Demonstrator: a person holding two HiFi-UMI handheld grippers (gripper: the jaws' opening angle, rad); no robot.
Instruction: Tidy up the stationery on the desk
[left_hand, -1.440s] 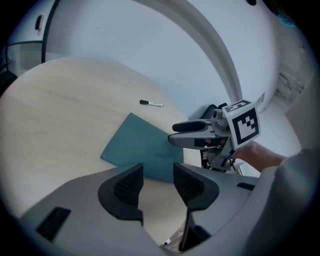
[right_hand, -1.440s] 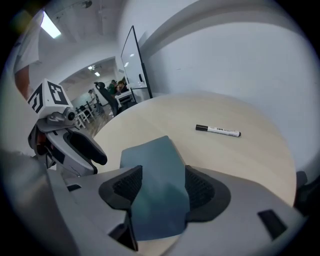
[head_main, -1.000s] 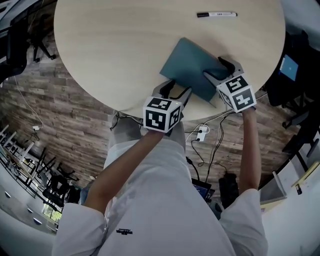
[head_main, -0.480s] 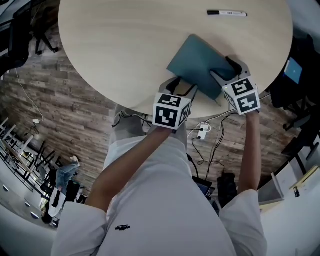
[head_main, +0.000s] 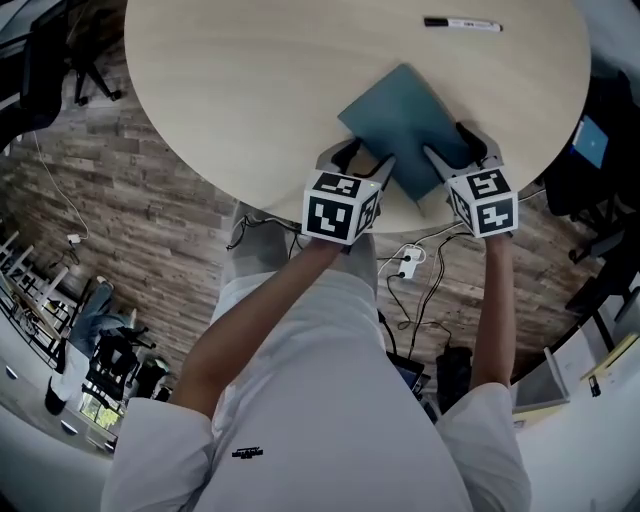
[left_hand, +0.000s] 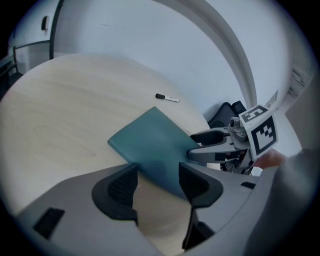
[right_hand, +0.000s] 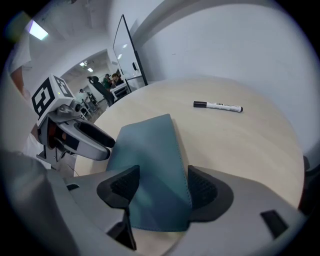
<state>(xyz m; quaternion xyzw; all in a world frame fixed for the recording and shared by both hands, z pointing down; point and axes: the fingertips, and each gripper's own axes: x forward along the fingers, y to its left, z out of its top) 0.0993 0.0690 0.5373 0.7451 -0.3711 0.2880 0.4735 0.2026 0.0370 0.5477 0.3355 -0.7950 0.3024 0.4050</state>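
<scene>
A teal notebook (head_main: 400, 120) lies slanted on the round pale wood table (head_main: 250, 90), with its near corner at the table's front edge. My left gripper (head_main: 365, 160) is open at the notebook's near left edge. That edge of the notebook (left_hand: 150, 140) reaches in between the spread jaws. My right gripper (head_main: 452, 145) is open too, with the notebook's near right corner (right_hand: 152, 160) lying between its jaws. A black-capped white marker (head_main: 462, 23) lies alone at the table's far right. It also shows as the marker (left_hand: 167, 98) and the marker (right_hand: 218, 106).
The table edge runs just under both grippers. Below it are a wood-plank floor (head_main: 150, 200), cables and a white power strip (head_main: 404, 266). Dark chairs (head_main: 45, 70) stand at the left and right of the table. A whiteboard (right_hand: 127, 55) and people stand far off.
My left gripper has moved forward to the notebook's near left edge. The right gripper stays at the near right corner. The notebook and marker keep their places on the table.
</scene>
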